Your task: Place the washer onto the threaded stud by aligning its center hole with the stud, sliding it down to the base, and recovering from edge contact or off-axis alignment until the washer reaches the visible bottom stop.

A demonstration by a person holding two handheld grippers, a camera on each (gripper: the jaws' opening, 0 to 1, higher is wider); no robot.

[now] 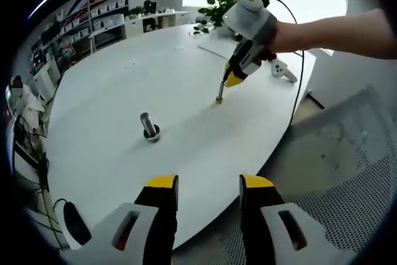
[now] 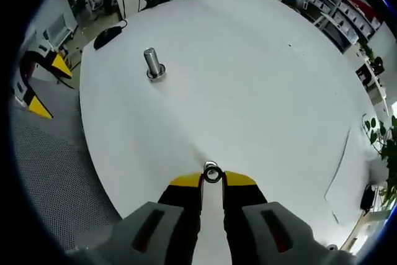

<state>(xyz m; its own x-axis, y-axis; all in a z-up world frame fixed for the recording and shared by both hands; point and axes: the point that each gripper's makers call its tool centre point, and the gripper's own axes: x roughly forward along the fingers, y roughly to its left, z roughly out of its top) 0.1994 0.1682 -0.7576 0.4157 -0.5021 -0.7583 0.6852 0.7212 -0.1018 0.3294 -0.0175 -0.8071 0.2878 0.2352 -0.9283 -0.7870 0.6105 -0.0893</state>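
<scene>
A metal threaded stud [image 1: 149, 125] [image 2: 153, 63] stands upright on its round base on the white round table [image 1: 124, 79] [image 2: 248, 91]. My right gripper [image 2: 212, 181] is shut on a small metal washer [image 2: 212, 172], held at its fingertips just above the tabletop, well short of the stud. In the left gripper view the right gripper [image 1: 231, 80] comes in from the upper right on a person's arm, with the washer [image 1: 220, 95] at its tip near the table surface. My left gripper [image 1: 208, 185] is open and empty, hanging over the table's near edge.
A black mouse [image 2: 108, 35] [image 1: 74, 221] lies near the table edge. A white device [image 1: 282, 69], a paper sheet [image 1: 214, 49] and a potted plant [image 1: 217, 7] sit at the far side. Shelves [image 1: 93, 17] line the wall. Grey carpet [image 2: 56, 172] surrounds the table.
</scene>
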